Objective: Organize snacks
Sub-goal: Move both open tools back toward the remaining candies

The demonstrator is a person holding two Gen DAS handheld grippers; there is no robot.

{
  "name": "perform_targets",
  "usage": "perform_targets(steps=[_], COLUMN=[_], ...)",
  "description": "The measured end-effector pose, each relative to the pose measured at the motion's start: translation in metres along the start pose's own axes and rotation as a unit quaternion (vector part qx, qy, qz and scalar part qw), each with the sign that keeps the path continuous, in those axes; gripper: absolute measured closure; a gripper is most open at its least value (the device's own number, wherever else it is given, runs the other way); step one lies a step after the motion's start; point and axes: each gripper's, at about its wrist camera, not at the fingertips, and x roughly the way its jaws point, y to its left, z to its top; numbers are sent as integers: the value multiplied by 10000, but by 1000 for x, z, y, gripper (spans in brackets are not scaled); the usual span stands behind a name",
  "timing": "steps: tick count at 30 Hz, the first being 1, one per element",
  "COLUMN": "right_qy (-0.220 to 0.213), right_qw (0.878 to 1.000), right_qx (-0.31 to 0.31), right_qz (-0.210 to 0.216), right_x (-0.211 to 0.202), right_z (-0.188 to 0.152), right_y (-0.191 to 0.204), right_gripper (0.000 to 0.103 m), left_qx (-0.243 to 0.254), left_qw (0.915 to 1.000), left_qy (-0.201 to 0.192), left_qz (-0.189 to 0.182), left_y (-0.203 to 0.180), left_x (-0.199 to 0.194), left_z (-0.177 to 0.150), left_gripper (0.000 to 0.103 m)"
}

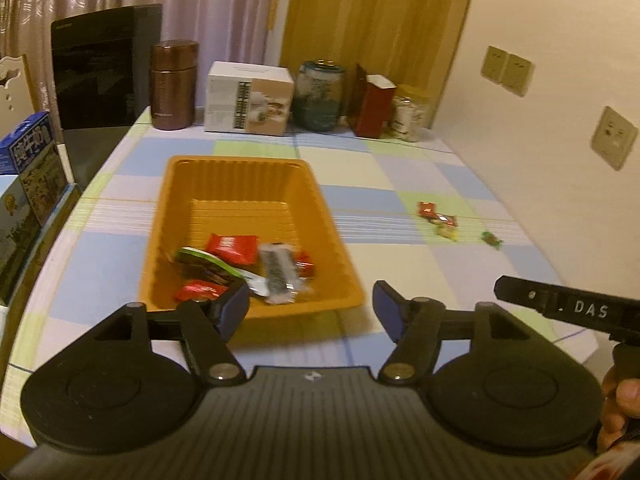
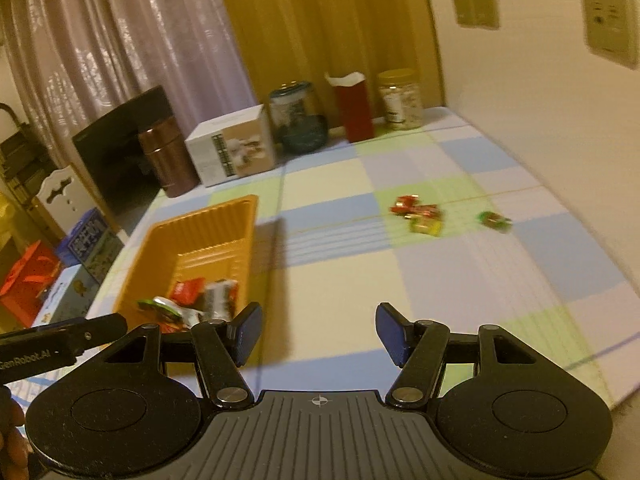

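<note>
The table under a checked cloth of blue, green and cream (image 1: 400, 264) fills both views. On it lies the orange ribbed plastic tray (image 1: 240, 184), at 12 o'clock from the left gripper (image 1: 310, 308). In the tray's near end rest several wrapped snacks (image 1: 240, 264), red, green and silver. A small group of loose wrapped candies (image 2: 420, 216) lies on the cloth at 1 o'clock from the right gripper (image 2: 318, 334), well apart from the tray. Both grippers are released, jaws about half spread, with nothing between the blue pads (image 2: 390, 334); each touches nothing.
</note>
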Motion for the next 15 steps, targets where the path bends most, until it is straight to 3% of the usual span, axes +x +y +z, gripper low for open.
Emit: perform_targets(steps=[7, 15], right_qy=[-111, -189], right_qw=[9996, 9988], right_qx=[23, 165], right_qz=[-263, -426], right_x=[-29, -45], right_z=[-8, -11], right_y=[-21, -44], right_gripper=[40, 40], left_qx=[141, 295], left_qw=[9997, 9989], left_qy=[-73, -70], left_qz=[-208, -344], left_y=[-31, -54], left_x=[-12, -12], left_z=[-5, -3], left_gripper=[29, 28])
